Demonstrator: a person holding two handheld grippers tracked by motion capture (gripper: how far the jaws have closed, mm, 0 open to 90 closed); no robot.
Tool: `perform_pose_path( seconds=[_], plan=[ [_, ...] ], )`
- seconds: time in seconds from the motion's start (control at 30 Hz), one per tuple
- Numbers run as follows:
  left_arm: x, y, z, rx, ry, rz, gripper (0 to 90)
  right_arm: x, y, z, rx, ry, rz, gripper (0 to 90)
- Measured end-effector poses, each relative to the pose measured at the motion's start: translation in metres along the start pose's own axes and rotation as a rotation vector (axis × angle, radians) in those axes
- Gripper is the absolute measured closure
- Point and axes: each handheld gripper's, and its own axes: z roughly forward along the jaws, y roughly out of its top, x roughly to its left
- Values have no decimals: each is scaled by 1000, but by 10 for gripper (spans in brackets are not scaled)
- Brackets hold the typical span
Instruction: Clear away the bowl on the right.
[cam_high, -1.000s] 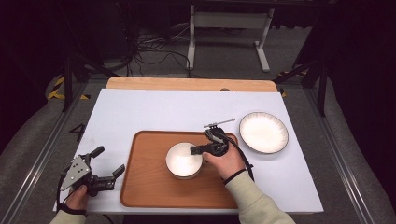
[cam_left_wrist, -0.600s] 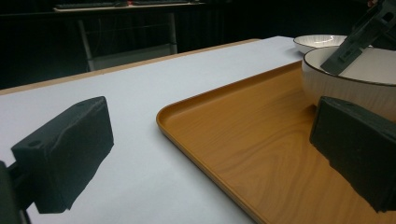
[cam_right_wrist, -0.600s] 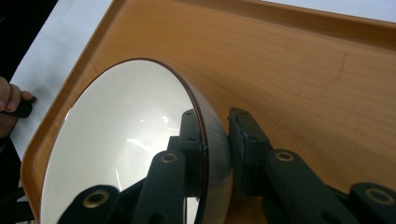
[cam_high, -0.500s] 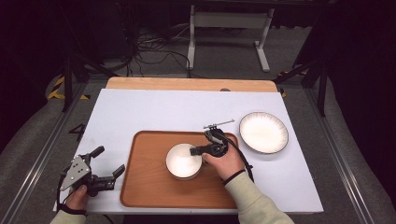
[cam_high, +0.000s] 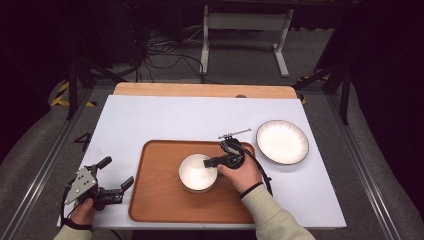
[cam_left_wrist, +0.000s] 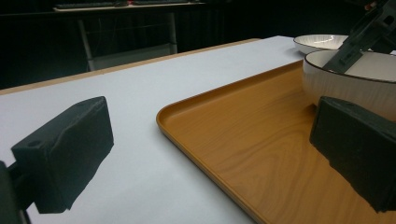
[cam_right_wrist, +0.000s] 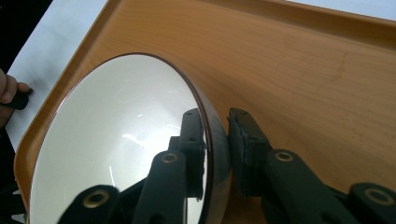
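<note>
1. high view: a white bowl (cam_high: 198, 172) sits at the centre of a wooden tray (cam_high: 160, 200) on the white counter (cam_high: 160, 120). the right tool (cam_high: 216, 161) straddles the bowl's right rim. a second white dish (cam_high: 282, 141) lies right of the tray. the left tool (cam_high: 116, 181), at lower left, stands spread and empty.
2. left gripper view: the left tool (cam_left_wrist: 205, 154) is spread wide over the tray (cam_left_wrist: 243, 140) edge, gripping nothing; the bowl (cam_left_wrist: 355, 84) is at upper right.
3. right gripper view: the right tool (cam_right_wrist: 216, 140) has one jaw inside the bowl (cam_right_wrist: 116, 140) wall and one outside; the jaws have just been opening, and a slim gap shows at the outer pad.
</note>
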Motion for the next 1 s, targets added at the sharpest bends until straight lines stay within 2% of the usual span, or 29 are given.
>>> perform_pose_path(
  seconds=[0.17,0.4,0.57,0.63,0.73,1.0],
  plan=[
    [0,0,1,9,-6,-2,3,1,-1,-3,-52,10,-47,633],
    [1,0,1,10,-7,-4,3,2,1,-12,-126,-18,-98,576],
    [1,0,0,10,-6,-4,3,7,1,-22,-206,-25,-179,534],
    [1,0,0,10,-6,-4,3,8,1,-24,-217,-25,-188,530],
    [1,0,0,10,-5,-4,3,11,0,-31,-265,-24,-235,512],
    [1,1,1,14,-8,-3,3,14,-5,-43,-349,-25,-330,456]
  ],
)
